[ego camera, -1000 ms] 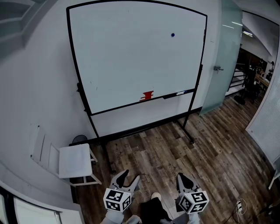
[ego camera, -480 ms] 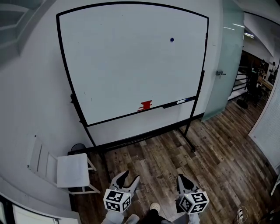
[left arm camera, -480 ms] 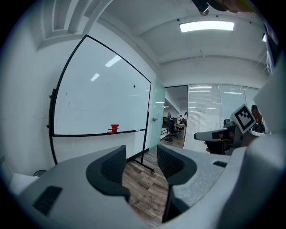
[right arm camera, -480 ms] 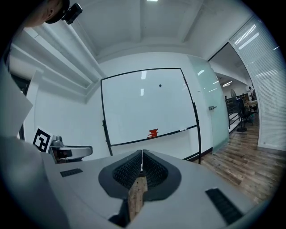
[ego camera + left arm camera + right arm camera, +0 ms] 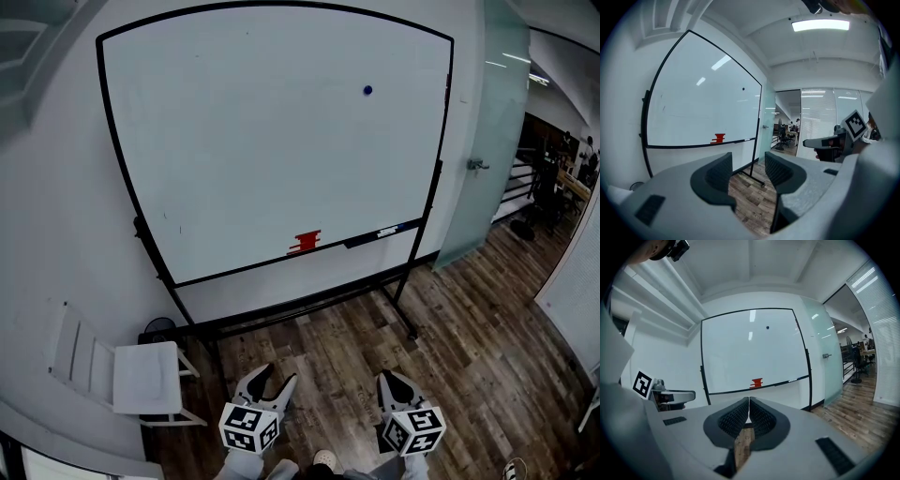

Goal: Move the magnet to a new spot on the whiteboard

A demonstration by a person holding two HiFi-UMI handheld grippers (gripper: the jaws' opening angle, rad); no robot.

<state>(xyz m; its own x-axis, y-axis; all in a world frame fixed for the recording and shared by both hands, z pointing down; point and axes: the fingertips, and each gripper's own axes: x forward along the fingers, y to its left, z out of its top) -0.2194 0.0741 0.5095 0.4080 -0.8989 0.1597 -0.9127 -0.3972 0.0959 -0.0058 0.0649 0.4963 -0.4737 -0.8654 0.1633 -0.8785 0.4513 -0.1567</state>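
A small dark blue magnet (image 5: 367,90) sticks high on the right side of the whiteboard (image 5: 234,159). The same magnet (image 5: 767,327) shows as a dot in the right gripper view and as a speck, the magnet (image 5: 743,88), in the left gripper view. Both grippers hang low, far from the board, over the wooden floor. My left gripper (image 5: 272,379) is open with nothing between its jaws. My right gripper (image 5: 389,381) has its jaws shut together, holding nothing.
A red eraser (image 5: 305,243) and a marker (image 5: 386,231) lie on the board's tray. The board stands on a black wheeled frame (image 5: 403,309). A white chair (image 5: 141,377) sits at the lower left. A glass door (image 5: 497,122) is to the right.
The view has drawn nearer to the whiteboard, which now looks larger and sits lower-left in the frame. Both grippers keep their places and states.
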